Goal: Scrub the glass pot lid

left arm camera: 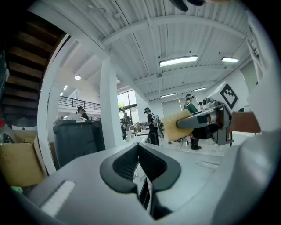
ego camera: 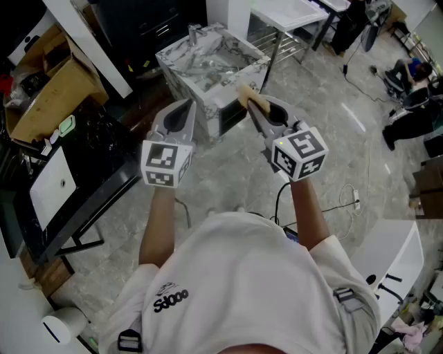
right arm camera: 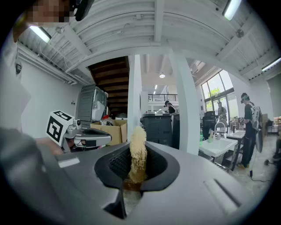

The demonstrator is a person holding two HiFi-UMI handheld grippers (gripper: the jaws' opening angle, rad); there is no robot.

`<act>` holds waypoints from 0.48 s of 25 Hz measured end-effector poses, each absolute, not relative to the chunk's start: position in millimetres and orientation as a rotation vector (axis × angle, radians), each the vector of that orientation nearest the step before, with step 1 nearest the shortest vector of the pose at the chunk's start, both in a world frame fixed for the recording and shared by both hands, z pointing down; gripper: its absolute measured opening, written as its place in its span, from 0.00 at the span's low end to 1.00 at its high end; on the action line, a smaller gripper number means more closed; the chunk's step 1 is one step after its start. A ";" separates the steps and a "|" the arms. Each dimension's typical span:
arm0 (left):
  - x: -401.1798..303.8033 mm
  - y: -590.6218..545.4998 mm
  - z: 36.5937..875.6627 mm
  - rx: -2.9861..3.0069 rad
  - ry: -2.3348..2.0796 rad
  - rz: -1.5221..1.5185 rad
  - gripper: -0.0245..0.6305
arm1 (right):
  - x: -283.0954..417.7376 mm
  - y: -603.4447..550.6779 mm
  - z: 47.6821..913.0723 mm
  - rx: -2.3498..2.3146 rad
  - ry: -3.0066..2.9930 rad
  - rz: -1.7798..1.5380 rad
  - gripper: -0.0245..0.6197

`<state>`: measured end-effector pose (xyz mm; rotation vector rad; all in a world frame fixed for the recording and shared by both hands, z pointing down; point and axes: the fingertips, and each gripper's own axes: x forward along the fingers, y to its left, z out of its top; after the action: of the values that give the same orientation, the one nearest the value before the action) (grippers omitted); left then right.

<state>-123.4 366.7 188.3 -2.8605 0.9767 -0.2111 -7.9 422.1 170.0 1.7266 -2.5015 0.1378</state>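
No glass pot lid shows in any view. My right gripper (ego camera: 250, 99) is shut on a yellow scrub pad (ego camera: 246, 94), which stands up between its jaws in the right gripper view (right arm camera: 138, 151). My left gripper (ego camera: 187, 109) is shut with nothing between its jaws, as its own view (left arm camera: 140, 154) shows too. Both grippers are held up at chest height, side by side and apart, above a marble-patterned sink unit (ego camera: 181, 77). The left gripper view catches the right gripper (left arm camera: 198, 120) with the pad (left arm camera: 174, 127). The right gripper view catches the left gripper (right arm camera: 102, 139).
Crumpled clear wrap lies inside the sink unit. Cardboard boxes (ego camera: 50, 91) and a black rack (ego camera: 76, 200) stand at the left. A white metal table (ego camera: 294, 15) is behind the unit, and cables (ego camera: 346, 200) trail on the floor. A dark bin (left arm camera: 77, 137) and several people stand farther off.
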 end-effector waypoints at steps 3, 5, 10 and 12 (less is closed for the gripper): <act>-117.8 363.1 188.0 -2.858 0.978 -0.220 0.05 | -3.5 418.6 170.1 1.721 -2.499 0.138 0.10; -114.0 361.5 188.0 -2.856 0.982 -0.224 0.05 | 0.1 416.6 170.2 1.716 -2.500 0.142 0.10; -103.1 360.9 187.8 -2.846 1.007 -0.228 0.05 | 13.2 414.0 168.1 1.709 -2.536 0.155 0.10; -97.7 361.9 188.4 -2.843 1.017 -0.228 0.05 | 20.8 413.9 167.3 1.715 -2.557 0.166 0.10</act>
<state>-97.7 361.9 188.4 -2.8430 1.0170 -0.2283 20.8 413.9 167.3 1.7149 -2.5575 0.1657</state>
